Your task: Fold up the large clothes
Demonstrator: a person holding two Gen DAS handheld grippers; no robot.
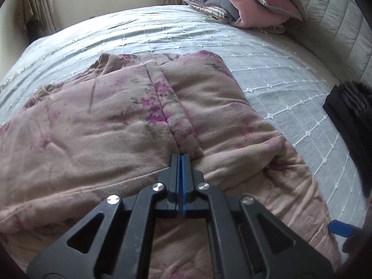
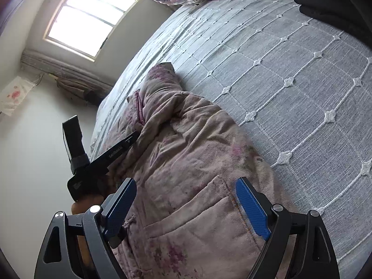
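A padded beige jacket with purple flowers (image 1: 111, 125) lies spread on the grey bedspread (image 1: 267, 74). My left gripper (image 1: 180, 157) is shut, its tips resting at the jacket's front opening seam; I cannot tell whether cloth is pinched between them. The jacket also shows in the right wrist view (image 2: 190, 153). My right gripper (image 2: 186, 200) is open, hovering just above the jacket near its right edge. The left gripper also shows in that view (image 2: 133, 137), lying low on the jacket at the left.
Folded pink and grey quilts (image 1: 234, 2) lie at the head of the bed by the padded headboard (image 1: 337, 28). A black garment (image 1: 348, 107) lies at the bed's right side. A window (image 2: 93, 14) and curtains are beyond the bed.
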